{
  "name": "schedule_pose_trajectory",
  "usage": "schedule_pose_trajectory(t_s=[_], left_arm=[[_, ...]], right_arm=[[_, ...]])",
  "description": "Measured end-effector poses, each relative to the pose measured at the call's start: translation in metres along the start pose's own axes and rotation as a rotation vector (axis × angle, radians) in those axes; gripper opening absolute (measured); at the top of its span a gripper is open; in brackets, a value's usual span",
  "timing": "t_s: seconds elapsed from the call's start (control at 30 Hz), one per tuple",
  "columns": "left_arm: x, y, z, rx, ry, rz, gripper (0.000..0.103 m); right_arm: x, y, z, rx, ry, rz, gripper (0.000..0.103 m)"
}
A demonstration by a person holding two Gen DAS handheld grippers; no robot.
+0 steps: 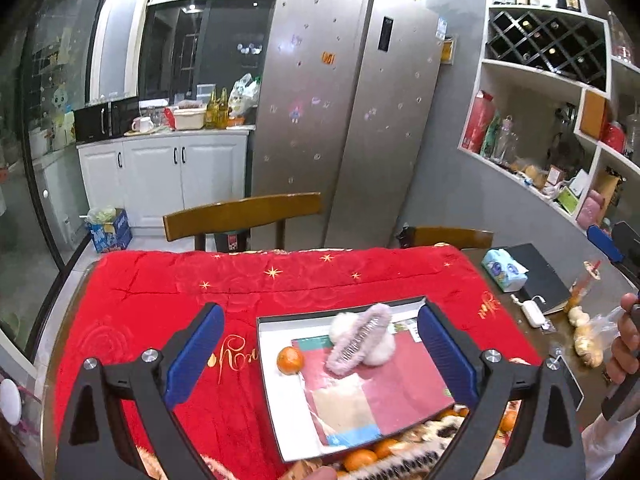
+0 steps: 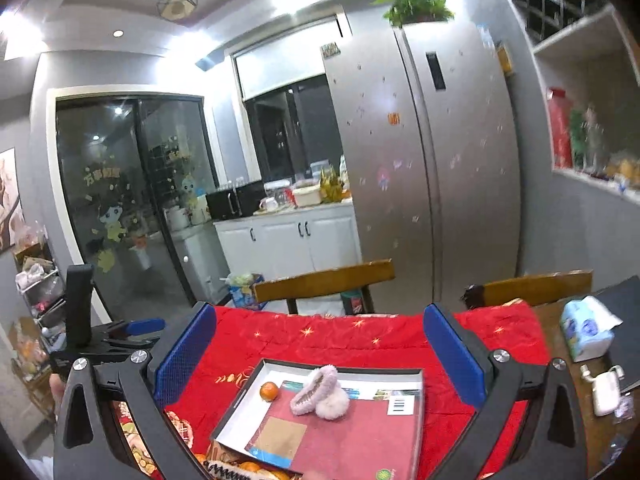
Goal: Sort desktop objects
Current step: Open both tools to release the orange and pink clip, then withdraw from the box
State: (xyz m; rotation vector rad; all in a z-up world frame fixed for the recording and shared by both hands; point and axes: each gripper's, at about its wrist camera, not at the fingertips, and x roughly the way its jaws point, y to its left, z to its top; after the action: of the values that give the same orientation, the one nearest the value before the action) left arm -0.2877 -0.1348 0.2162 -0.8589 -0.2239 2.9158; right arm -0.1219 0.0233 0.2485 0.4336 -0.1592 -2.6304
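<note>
Nearest: left gripper, jaws spread wide, nothing between them; right gripper, likewise spread and empty, both held above the table.

Below the grippers: shallow white box on the red cloth. Contents: a fluffy pink hair claw lying on a red booklet; a small orange just beside the booklet's corner. More oranges at the near edge, partly hidden under the box.

Right of the cloth, on bare table: tissue pack, dark notebook, white charger.

Beyond: wooden chairs, refrigerator.

Handling note: sorting seems mid-way. Descend upright over one item; the claw is soft, so close gently on its middle.
</note>
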Motion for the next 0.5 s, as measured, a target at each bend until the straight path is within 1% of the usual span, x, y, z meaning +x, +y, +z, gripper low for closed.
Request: schedule_pose_trajectory(t_s=[0.17,0.3,0.37,0.43,0.5], left_arm=[[-0.052,-0.018,0.001,0.011,-0.063,-0.013,0.098],[-0.083,-0.035,-0.002,0.044,-0.092,-0.003,0.098],[-0.094,-0.041,-0.006,0.056,-0.099,0.002,0.098],[-0.104,-0.046,-0.016,0.05,-0.096,0.022,0.098],[-0.111,-0.048,-0.028,0.047,-0.094,0.017,0.098]], right_arm=[[-0.037,0.013,0.003,-0.032,-0.026,-0.019,0.103],[-0.055,0.016,0.004,-0.019,-0.03,-0.003,0.103],[-0.065,0.018,-0.001,-0.008,-0.041,0.003,0.103],[-0.073,0.02,-0.01,-0.003,-0.041,0.007,0.103],[-0.083,0.023,-0.022,-0.002,-0.05,-0.017,0.103]])
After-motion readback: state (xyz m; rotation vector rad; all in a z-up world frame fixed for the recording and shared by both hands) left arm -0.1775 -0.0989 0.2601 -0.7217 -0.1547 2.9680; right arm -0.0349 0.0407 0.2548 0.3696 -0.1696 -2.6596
